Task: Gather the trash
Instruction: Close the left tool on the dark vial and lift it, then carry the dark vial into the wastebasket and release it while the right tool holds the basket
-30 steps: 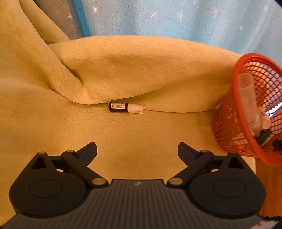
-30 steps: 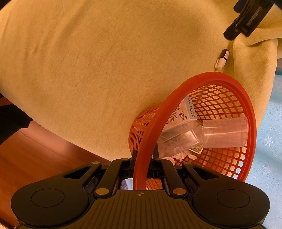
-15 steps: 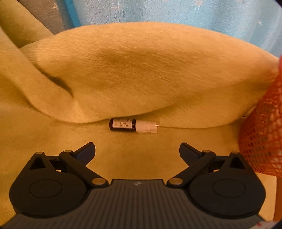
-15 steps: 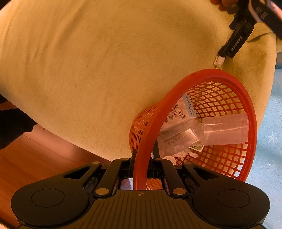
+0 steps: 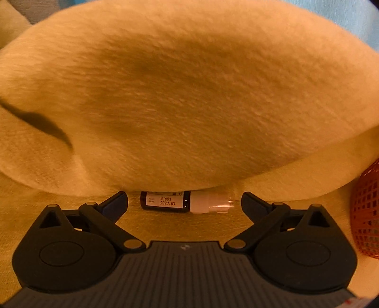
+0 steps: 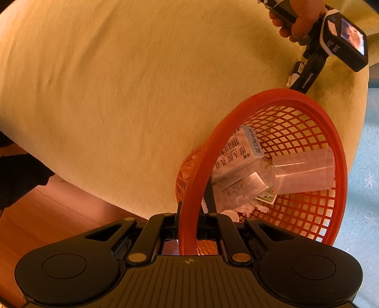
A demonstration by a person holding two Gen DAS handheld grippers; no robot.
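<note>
Left gripper wide open, fingertips spread on either side of a small dark vial with a white cap and clear tip. Vial lies on its side on the yellow blanket, crosswise to the fingers, between the two tips, touching neither; cap end points toward the right fingertip. Label text readable, facing the camera. A big fold of the blanket bulges just behind and over the vial. Orange mesh of the basket at the right edge of the left wrist view, near the gripper but apart from it.

Right wrist view: the left gripper seen from the side, angled down toward the blanket, a hand wrapped around its handle at top right; a small screen unit is mounted on it. Vial just beside its fingers, on the blanket just beyond the basket rim.

Right gripper closed on the rim of the orange basket, one finger inside, one outside. Basket tilted, its mouth toward the camera, resting against the blanket edge. Inside: a clear plastic cup, a white carton with barcode and print, a clear plastic wrapper, bits of crumpled paper. Wooden floor at lower left, blue starred fabric at right.
</note>
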